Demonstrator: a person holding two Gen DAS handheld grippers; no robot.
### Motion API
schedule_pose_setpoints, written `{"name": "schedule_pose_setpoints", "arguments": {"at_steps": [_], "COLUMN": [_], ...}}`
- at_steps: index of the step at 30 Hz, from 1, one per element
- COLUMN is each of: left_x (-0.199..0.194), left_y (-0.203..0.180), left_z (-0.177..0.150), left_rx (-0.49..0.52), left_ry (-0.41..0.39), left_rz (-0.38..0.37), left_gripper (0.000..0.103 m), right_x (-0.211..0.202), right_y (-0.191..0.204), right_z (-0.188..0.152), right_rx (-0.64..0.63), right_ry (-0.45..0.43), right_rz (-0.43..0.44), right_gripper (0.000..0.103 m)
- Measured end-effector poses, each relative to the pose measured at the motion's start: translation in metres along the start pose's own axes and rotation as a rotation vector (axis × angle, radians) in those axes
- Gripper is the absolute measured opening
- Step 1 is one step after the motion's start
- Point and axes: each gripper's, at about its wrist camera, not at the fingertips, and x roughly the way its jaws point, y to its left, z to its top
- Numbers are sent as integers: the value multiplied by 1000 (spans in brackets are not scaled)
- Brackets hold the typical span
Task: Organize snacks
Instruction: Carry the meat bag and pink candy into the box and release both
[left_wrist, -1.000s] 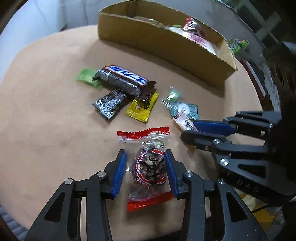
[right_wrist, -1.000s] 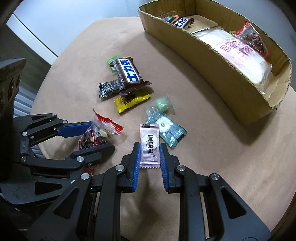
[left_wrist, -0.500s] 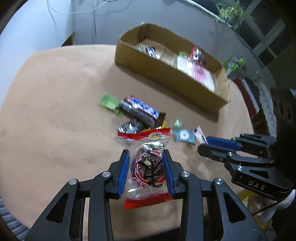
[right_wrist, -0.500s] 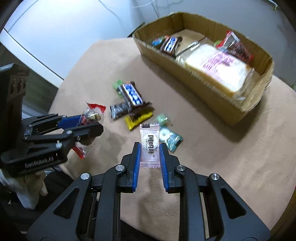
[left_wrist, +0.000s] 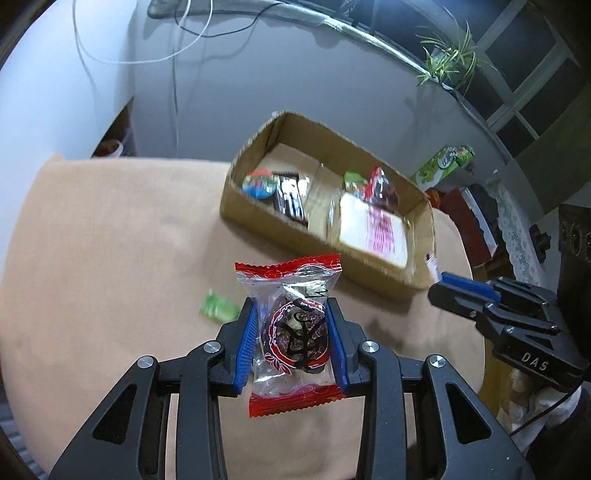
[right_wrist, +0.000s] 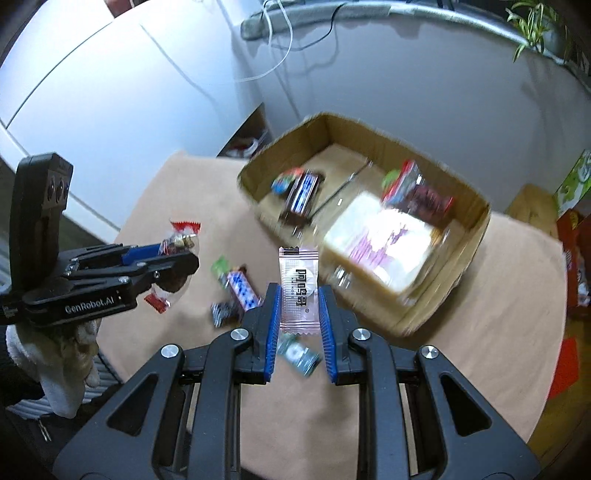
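Note:
My left gripper (left_wrist: 291, 328) is shut on a clear snack packet with red ends (left_wrist: 293, 325) and holds it high above the table; the packet also shows in the right wrist view (right_wrist: 177, 251). My right gripper (right_wrist: 298, 310) is shut on a pink wafer packet (right_wrist: 298, 291), also raised. The open cardboard box (left_wrist: 421, 273) lies ahead with several snacks inside, among them a large white-pink pack (right_wrist: 384, 247) and a dark bar (right_wrist: 303, 195). Loose snacks stay on the table: a blue-white bar (right_wrist: 242, 290), a green candy (left_wrist: 218, 306) and a teal candy (right_wrist: 297, 354).
The round tan table (left_wrist: 92, 240) ends near the box's right side. A grey wall with white cables stands behind. A green carton (left_wrist: 443, 162) and red boxes (right_wrist: 576, 258) sit beyond the table at the right.
Both grippers have risen well above the table with their packets and tilted up toward the box. The loose snacks stayed on the table.

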Motion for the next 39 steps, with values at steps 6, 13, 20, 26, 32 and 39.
{"name": "schedule_pose_setpoints", "arguments": {"at_steps": [6, 13, 20, 26, 32, 39], "left_x": [13, 31, 51, 64, 72, 78], "left_y": [-5, -18, -25, -22, -19, -19], "left_z": [26, 58, 74, 84, 89, 90], "left_rx": [15, 32, 48, 42, 46, 54], "left_ry": [-12, -17, -2, 6, 25, 60], "left_rz": [-14, -34, -29, -9, -5, -7], "left_gripper": [34, 34, 34, 34, 34, 40], "right_x": [1, 28, 54, 70, 77, 74], "right_y": [-13, -26, -36, -50, -61, -62], "right_z": [36, 74, 94, 105, 110, 110], "right_rx": [31, 64, 72, 96, 121, 131], "right_ry": [-35, -25, 2, 23, 24, -5], "right_rz": [-29, -50, -71, -84, -73, -86], "right_gripper": [21, 21, 21, 21, 21, 69]}}
